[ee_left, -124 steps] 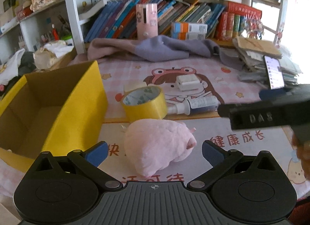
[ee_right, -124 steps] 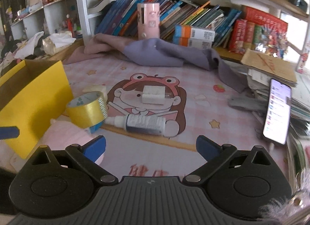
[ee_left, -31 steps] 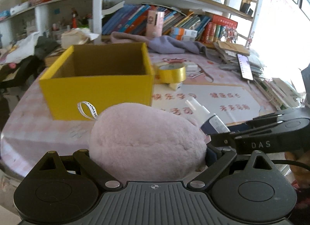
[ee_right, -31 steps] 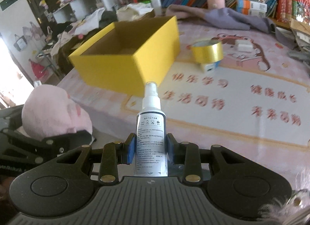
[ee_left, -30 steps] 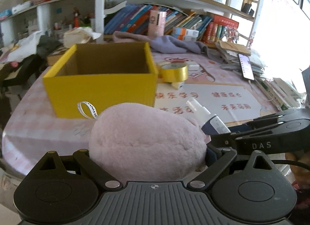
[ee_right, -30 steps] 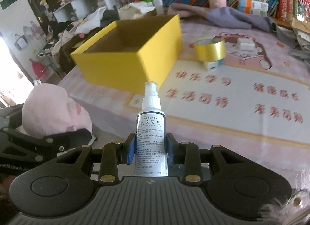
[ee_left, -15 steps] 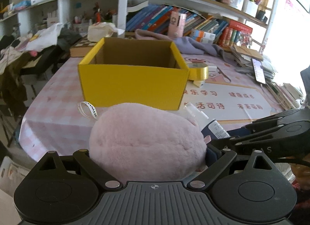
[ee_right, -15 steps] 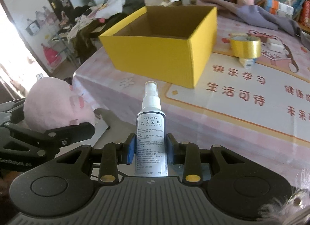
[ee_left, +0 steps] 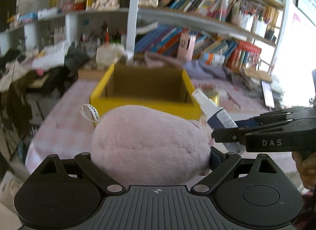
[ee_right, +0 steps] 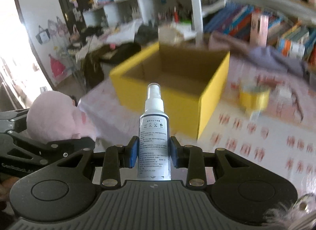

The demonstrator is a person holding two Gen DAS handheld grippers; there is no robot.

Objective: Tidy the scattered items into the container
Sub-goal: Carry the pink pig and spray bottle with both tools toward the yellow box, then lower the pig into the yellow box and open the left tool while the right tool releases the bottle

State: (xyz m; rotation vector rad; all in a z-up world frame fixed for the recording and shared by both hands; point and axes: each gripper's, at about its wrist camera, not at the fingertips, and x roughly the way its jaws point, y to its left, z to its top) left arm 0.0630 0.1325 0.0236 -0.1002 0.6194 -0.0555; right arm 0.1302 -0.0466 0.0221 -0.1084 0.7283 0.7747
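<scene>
From the left wrist, the left gripper (ee_left: 150, 150) clasps a soft, light plush toy (ee_left: 150, 143) round its middle, short of the yellow box (ee_left: 146, 105). From the right wrist, the right gripper (ee_right: 154, 150) pinches a stiff, smooth spray bottle (ee_right: 154, 131) low on its body, likely slippery, nozzle toward the box.

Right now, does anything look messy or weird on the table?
A few things. The yellow tape roll sits loose on the pink table mat outside the yellow box, and a purple cloth lies crumpled behind it. Nothing looks spilled or broken, though the picture is blurry.
</scene>
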